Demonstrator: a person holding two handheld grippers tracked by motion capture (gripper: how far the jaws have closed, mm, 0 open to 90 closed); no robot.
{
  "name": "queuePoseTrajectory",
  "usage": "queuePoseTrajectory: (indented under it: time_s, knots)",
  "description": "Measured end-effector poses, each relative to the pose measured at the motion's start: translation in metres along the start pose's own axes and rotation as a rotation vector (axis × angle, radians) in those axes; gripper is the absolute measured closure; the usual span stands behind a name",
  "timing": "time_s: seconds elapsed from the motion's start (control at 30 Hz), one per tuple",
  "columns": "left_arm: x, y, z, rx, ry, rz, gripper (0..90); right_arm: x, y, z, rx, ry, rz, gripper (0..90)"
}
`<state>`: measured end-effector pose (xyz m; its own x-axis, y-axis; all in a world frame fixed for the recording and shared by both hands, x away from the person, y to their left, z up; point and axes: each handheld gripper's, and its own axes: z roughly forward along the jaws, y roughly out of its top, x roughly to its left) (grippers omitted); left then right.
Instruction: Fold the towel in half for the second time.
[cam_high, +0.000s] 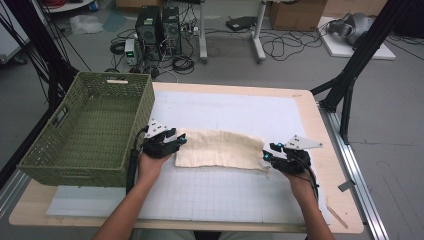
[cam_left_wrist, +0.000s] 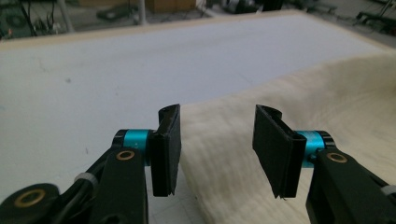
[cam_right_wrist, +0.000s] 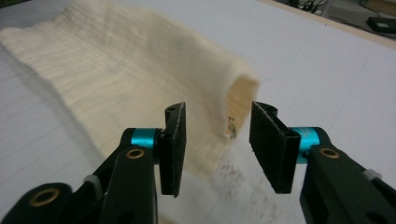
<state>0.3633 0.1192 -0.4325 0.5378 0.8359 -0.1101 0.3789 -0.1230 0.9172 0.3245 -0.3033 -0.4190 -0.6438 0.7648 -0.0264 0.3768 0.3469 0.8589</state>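
Right now your two hands come in from the six o'clock edge of the table (cam_high: 320, 125), each holding a gripper at one end of the cream cloth (cam_high: 220, 149). Your left gripper (cam_high: 181, 140) sits at the cloth's nine o'clock end, its jaws parted about halfway with nothing pinched. In the left gripper view the left gripper (cam_left_wrist: 217, 149) has the cloth (cam_left_wrist: 289, 121) lying flat under and beyond the gap, and neither pad presses on it. Your right gripper (cam_high: 269, 152) sits at the cloth's three o'clock end, jaws likewise parted with a clear gap. In the right gripper view the right gripper (cam_right_wrist: 217, 144) points at the folded end of the cloth (cam_right_wrist: 112, 70), which lies between and just past the pads without being gripped; a small tag or thread shows at that end, too blurred to make out.

The cloth itself lies folded into a long strip across the middle of the white grid mat (cam_high: 235, 107), running nine to three o'clock. At about ten o'clock from the cloth stands the green woven basket (cam_high: 87, 130), just beside your left gripper. Beyond the table's twelve o'clock edge, computer towers (cam_high: 159, 27) and loose cables (cam_high: 285, 45) sit on the floor.
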Motion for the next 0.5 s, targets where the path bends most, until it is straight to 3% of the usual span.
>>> queuePoseTrajectory:
  time_s: [0.07,0.27,0.33,0.5]
  knots:
    - [-0.001,0.001,0.005,-0.015,0.035,0.020,54.1,-0.006,0.007,0.009,0.005,-0.013,0.006,51.9]
    - [0.010,0.007,0.019,0.010,0.070,-0.035,53.9,-0.034,0.020,0.038,0.064,-0.029,0.129,48.7]
    - [0.017,0.008,0.028,0.062,0.074,-0.049,53.1,-0.038,0.022,0.048,0.087,-0.040,0.141,48.7]
    - [0.032,0.009,0.045,0.120,0.070,-0.117,50.6,-0.043,0.022,0.068,0.145,-0.028,0.167,49.4]
